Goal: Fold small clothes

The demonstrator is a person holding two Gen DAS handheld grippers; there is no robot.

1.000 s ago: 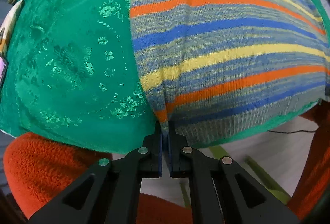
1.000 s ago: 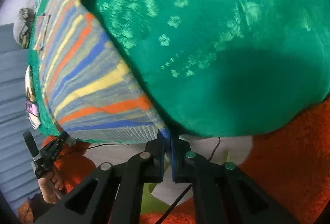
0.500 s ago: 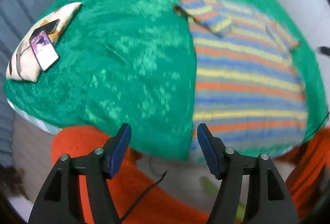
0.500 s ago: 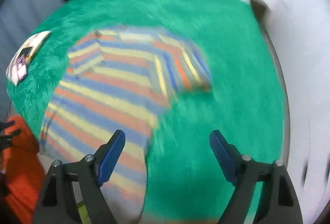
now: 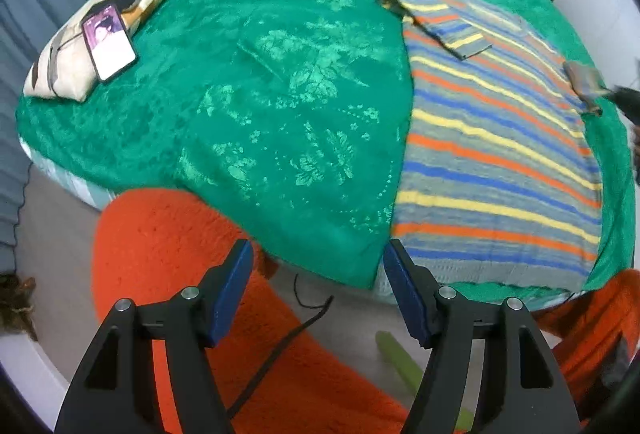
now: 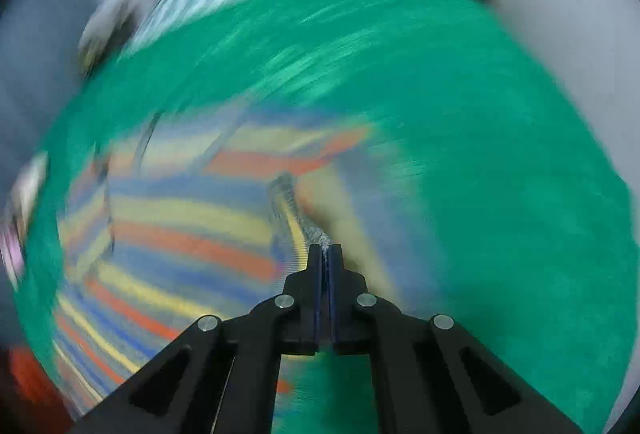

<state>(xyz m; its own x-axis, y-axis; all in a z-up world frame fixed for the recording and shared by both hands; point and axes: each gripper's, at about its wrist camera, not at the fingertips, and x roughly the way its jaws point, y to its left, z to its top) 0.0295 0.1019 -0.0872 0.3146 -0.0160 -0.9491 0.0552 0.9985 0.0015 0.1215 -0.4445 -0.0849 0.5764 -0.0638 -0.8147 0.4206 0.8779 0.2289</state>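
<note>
A striped knit shirt (image 5: 496,154), grey with orange, yellow and blue bands, lies flat on the green bedspread (image 5: 280,114), its left sleeve (image 5: 436,14) folded over the body. My left gripper (image 5: 318,274) is open and empty, off the bed's near edge by the shirt's hem corner. In the blurred right wrist view my right gripper (image 6: 325,250) is shut on the right sleeve cuff (image 6: 296,210) of the shirt (image 6: 180,230). The right gripper's tip (image 5: 616,96) shows at the shirt's right edge, holding the sleeve end.
A pillow (image 5: 72,70) with a phone (image 5: 109,41) on it lies at the bed's left. An orange fleece (image 5: 180,234) hangs below the near edge, over the floor with a black cable (image 5: 296,326). White walls flank the bed (image 6: 592,34).
Both grippers let go of the hem and drew back from the bed. The left stays open. The right has swung to the right sleeve and shut on its cuff.
</note>
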